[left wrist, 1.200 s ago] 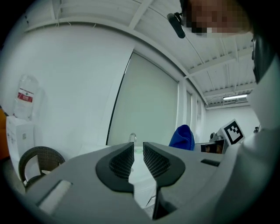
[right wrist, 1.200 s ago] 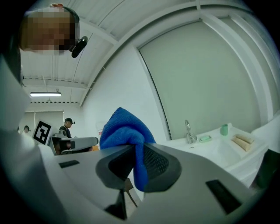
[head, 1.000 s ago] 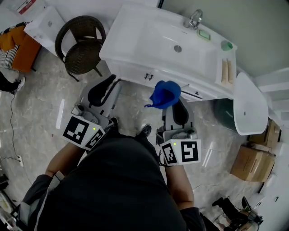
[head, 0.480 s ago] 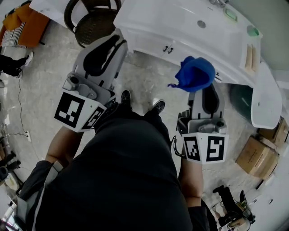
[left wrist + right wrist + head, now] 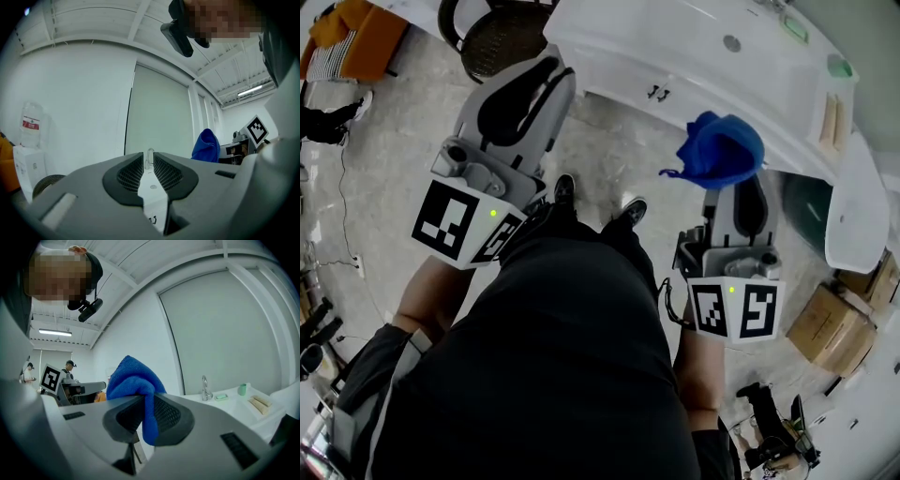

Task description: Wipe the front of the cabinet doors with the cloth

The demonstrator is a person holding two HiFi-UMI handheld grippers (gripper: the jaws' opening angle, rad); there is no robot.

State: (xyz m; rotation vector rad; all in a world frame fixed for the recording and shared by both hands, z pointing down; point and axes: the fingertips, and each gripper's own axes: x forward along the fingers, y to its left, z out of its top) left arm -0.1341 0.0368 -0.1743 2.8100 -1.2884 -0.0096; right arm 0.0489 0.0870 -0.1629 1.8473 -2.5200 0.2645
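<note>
The right gripper (image 5: 149, 414) clamps a fold of the blue cloth (image 5: 131, 376) — soft, light and floppy, likely best held bunched like this. It is held short of the cabinet doors (image 5: 628, 92); the left gripper (image 5: 149, 165), jaws slightly parted, holds nothing.

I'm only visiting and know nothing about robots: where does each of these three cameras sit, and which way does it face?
Head view: sits on the person's head and looks steeply down at the floor and the white vanity; it shows the torso, left gripper and right gripper.
Left gripper view: rides on the left gripper and looks along its empty, slightly parted jaws toward the faucet.
Right gripper view: rides on the right gripper and looks along jaws clamped on the blue cloth.
Shared: both gripper views show the cloth and the faucet.
</note>
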